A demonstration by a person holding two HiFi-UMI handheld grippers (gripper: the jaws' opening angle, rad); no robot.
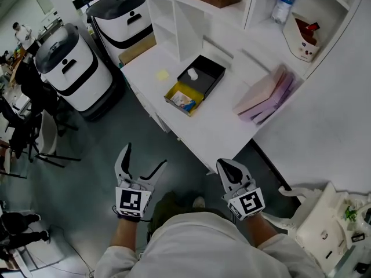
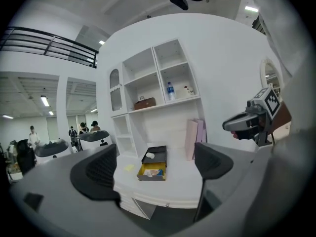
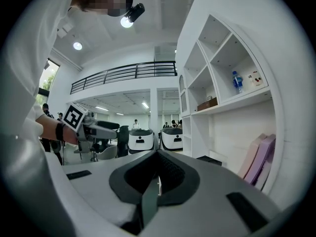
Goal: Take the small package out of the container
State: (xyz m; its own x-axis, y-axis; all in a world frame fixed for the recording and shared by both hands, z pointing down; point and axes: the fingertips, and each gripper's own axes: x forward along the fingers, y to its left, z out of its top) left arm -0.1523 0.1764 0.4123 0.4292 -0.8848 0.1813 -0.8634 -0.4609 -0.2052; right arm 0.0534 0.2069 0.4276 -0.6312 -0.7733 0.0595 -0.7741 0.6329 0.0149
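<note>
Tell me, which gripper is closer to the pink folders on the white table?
Right. The right gripper hovers off the table at its front edge, slightly left of the pink folders; the left gripper is also off the table but much farther left.

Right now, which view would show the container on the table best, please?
The head view: it looks straight into the container. The left gripper view shows it small, side-on; the right gripper view, barely a dark edge.
</note>
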